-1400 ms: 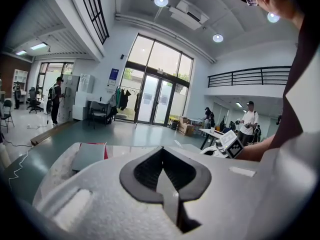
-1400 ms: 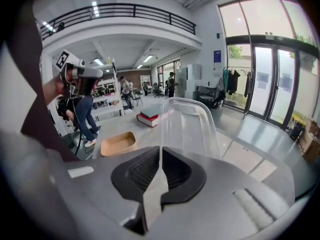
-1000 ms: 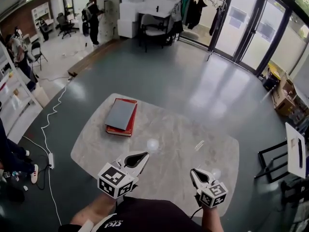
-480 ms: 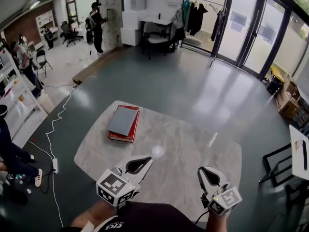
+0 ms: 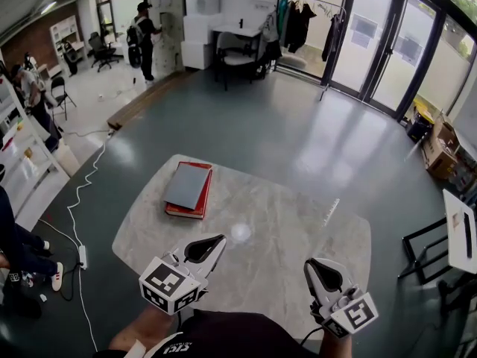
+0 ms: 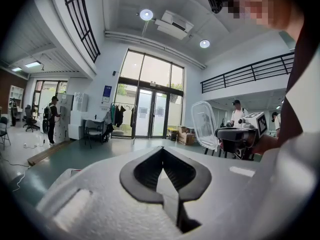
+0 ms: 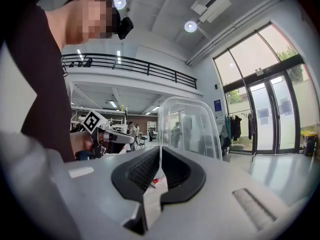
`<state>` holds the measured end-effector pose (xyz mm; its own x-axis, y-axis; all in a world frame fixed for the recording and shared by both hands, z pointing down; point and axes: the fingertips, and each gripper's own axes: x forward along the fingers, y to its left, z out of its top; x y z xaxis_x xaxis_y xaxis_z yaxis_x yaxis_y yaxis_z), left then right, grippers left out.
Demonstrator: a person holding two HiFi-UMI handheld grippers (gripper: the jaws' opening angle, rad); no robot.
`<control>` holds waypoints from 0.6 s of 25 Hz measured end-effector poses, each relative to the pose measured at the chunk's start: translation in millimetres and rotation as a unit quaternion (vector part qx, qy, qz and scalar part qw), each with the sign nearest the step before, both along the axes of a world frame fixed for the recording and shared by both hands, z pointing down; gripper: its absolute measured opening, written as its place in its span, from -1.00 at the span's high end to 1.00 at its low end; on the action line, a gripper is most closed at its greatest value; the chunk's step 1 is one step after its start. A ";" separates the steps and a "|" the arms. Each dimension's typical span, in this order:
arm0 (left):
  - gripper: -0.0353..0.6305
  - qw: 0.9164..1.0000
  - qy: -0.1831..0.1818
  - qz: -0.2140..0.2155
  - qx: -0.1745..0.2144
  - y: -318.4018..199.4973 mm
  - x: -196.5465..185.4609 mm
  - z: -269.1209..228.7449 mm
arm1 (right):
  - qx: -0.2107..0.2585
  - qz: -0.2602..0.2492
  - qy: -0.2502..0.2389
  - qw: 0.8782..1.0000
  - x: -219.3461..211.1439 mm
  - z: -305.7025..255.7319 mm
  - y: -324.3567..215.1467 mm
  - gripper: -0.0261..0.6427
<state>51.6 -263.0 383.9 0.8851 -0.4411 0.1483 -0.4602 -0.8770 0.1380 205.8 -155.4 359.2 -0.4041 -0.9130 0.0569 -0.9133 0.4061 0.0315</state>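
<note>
Head view: both tongs hover over the near edge of the desk (image 5: 283, 200), hardly shifted from half a second ago. The left tongs (image 5: 216, 241) are closed on nothing. The right tongs (image 5: 309, 265) are closed too, their load barely visible here. The desk is pale veined stone with rounded corners, and a grey-on-red book (image 5: 186, 189) lies flat at its far left

Left gripper view: this camera saw desk and book 1.4 s ago and has since tipped up, so it now faces the right tongs and their clear tub (image 6: 204, 124). The ribbed black pads meet at the tips, with nothing between them

Right gripper view: also swung up, from desk to ceiling. The tub stands upright as before, its thin rim nipped between the pads, so the grip seems not to have slipped. It is glossy, see-through, round-cornered and probably flexible
</note>
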 end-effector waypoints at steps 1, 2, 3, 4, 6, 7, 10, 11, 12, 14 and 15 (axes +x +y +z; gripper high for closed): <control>0.88 1.000 0.001 -0.001 0.000 -1.7 -1.3 -0.9 | -0.001 0.002 0.000 1.000 0.4 0.2 0.0 0.88; 0.88 1.000 0.002 -0.002 0.000 -2.8 -2.2 -1.2 | -0.002 0.004 0.000 1.000 1.2 1.0 0.3 0.88; 0.88 1.000 0.003 -0.002 0.000 -3.7 -2.7 -1.2 | -0.004 0.007 0.000 1.000 2.2 2.2 0.7 0.88; 0.88 1.000 0.003 -0.003 0.001 -4.5 -3.2 -1.0 | -0.006 0.009 -0.001 1.000 3.0 3.4 0.8 0.88; 0.88 1.000 0.004 -0.003 0.001 -6.0 -4.2 -0.8 | -0.009 0.013 -0.005 1.000 4.4 5.1 -0.5 0.88; 0.88 1.000 0.004 -0.003 0.000 -6.5 -4.6 -0.7 | -0.010 0.014 -0.006 1.000 4.6 5.6 -1.3 0.88; 0.88 1.000 0.003 -0.003 -0.001 -6.7 -4.7 1.4 | -0.010 0.014 -0.006 1.000 3.9 7.1 -2.5 0.87; 0.88 1.000 0.002 -0.004 -0.001 -6.5 -4.8 2.1 | -0.011 0.013 -0.006 1.000 3.5 7.5 -3.0 0.87; 0.88 1.000 0.002 -0.004 -0.001 -6.1 -4.9 2.4 | -0.011 0.011 -0.006 1.000 3.1 7.7 -3.3 0.87; 0.88 1.000 0.001 -0.005 -0.001 -5.7 -5.3 2.3 | -0.010 0.009 -0.006 1.000 2.4 7.6 -3.9 0.87; 0.88 1.000 0.001 -0.006 -0.001 -6.0 -5.6 2.1 | -0.010 0.009 -0.006 1.000 2.2 7.8 -4.3 0.87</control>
<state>46.0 -269.0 385.9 0.8805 -0.4506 0.1475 -0.4696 -0.8715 0.1409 208.0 -159.7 367.0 -0.3885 -0.9187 0.0706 -0.9206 0.3903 0.0124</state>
